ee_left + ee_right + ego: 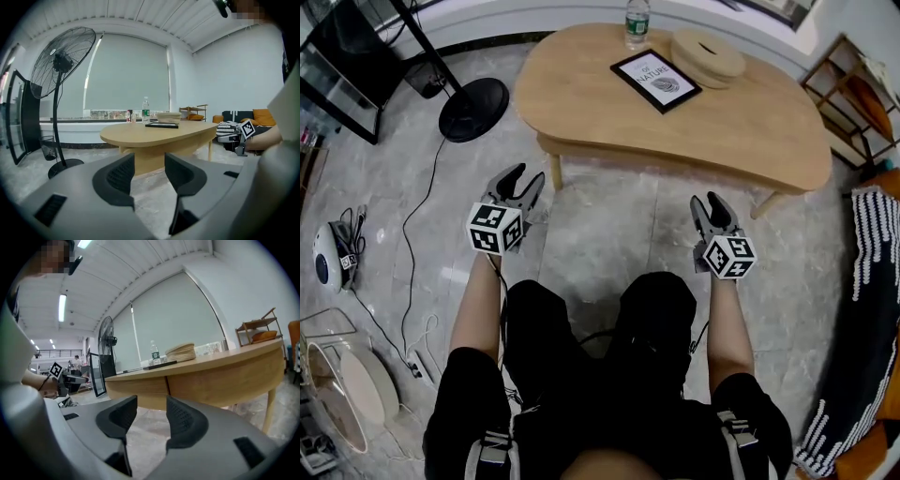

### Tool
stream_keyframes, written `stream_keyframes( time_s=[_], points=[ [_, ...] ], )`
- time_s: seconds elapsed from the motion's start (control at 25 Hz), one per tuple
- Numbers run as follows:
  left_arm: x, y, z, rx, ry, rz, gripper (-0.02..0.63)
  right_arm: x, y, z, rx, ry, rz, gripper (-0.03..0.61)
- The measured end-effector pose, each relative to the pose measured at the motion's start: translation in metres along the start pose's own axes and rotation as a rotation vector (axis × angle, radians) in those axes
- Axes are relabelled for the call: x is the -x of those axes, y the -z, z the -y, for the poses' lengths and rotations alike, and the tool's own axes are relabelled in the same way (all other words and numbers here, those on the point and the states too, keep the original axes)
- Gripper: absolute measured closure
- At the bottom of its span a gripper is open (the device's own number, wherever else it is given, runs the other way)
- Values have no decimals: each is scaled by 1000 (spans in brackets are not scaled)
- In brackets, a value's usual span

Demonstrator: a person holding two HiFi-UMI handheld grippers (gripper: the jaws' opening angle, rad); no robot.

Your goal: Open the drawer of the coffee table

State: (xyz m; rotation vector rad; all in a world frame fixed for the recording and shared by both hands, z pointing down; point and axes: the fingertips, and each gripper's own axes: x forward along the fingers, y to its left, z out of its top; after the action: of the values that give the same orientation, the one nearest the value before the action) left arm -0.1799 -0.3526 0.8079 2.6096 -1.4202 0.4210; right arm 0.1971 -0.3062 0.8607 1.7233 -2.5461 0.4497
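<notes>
One bottle (637, 21) atop coffee table (750, 122)

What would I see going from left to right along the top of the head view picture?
Fan base → water bottle → round tan stack → wooden shelf.

Bottle (637, 22), frame (655, 81) on coffee table (769, 131); fan (473, 109) left of it.
</notes>
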Motion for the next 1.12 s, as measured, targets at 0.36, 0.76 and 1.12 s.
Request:
stream_keyframes(
  time_s=[0.36, 0.76, 1.12],
  points=[
    [-62, 33, -28, 19, 72, -72, 357, -61, 44, 19, -115, -118, -58, 328],
    [-122, 44, -53, -23, 100, -128, 357, -120, 85, 51, -281, -174, -65, 310],
    [-147, 49, -54, 7, 139, -115, 356, -139, 68, 43, -371, -265, 21, 348]
  ],
)
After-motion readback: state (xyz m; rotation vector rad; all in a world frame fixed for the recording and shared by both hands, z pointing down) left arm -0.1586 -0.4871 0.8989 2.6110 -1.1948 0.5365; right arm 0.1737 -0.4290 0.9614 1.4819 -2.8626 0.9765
